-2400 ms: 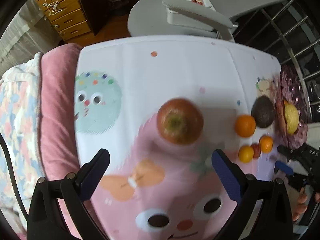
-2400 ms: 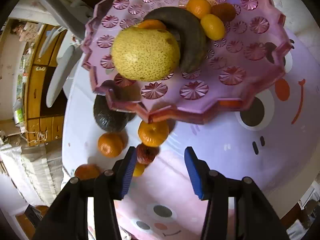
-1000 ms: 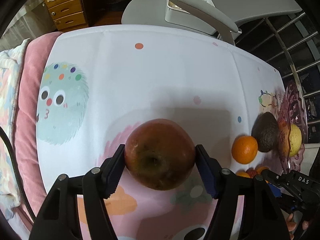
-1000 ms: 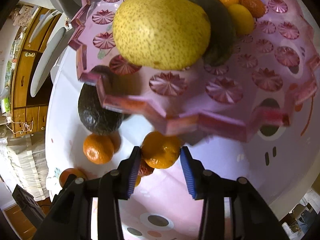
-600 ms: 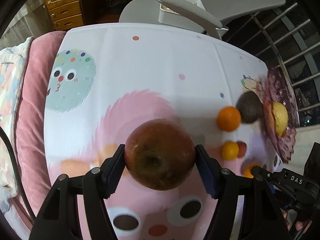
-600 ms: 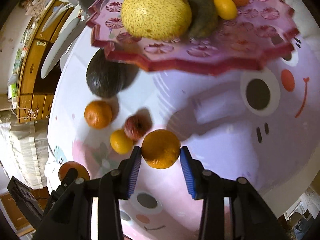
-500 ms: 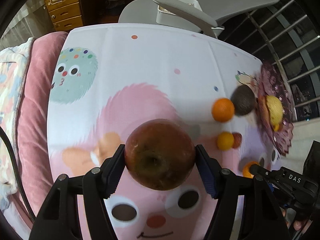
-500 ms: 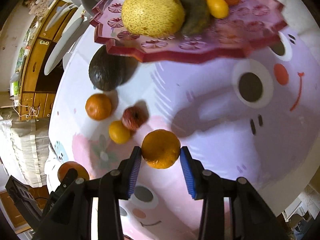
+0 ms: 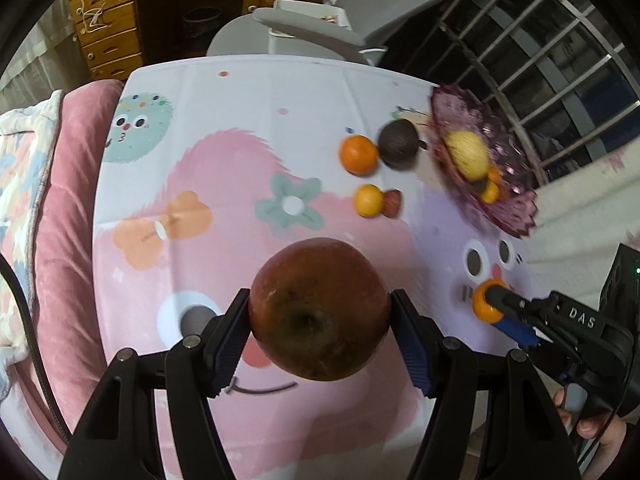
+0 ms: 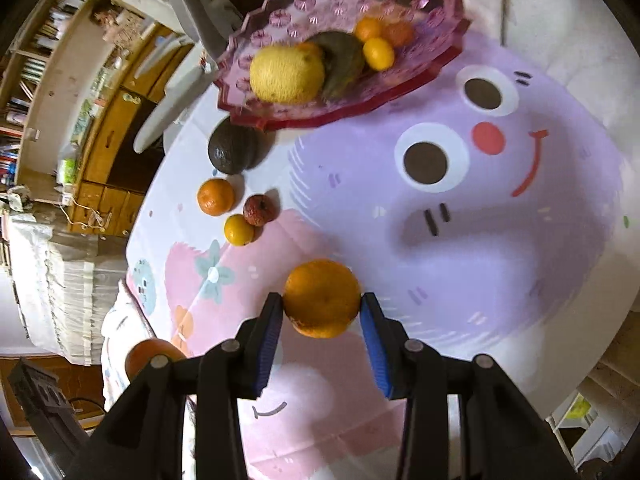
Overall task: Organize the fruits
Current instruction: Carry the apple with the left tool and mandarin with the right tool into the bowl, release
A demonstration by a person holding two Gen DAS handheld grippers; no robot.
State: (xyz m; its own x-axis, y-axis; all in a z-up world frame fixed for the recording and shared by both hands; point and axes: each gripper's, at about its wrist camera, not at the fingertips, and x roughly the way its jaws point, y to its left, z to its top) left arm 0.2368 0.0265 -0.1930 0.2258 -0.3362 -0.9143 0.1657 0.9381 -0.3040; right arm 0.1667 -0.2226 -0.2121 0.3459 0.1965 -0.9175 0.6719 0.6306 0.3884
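Above cartoon tablecloth [image 9: 240,128], left hand-held gripper [image 9: 320,320] clamping round apple [image 9: 320,308], right hand-held gripper [image 10: 322,312] clamping dimpled orange [image 10: 322,298].

Glossy pink glass-look plate [image 10: 440,60], matt printed cloth [image 10: 520,240], wood drawers [image 9: 112,44], smooth apple [image 9: 320,308]

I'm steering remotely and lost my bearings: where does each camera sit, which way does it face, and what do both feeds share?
Left wrist: rides the left claw, facing across the tablecloth toward the chair; its fingers clamp the apple, and the right claw shows.
Right wrist: rides the right claw, clamping an orange, facing the pink plate.
Shared: plate, avocado, loose citrus, apple.
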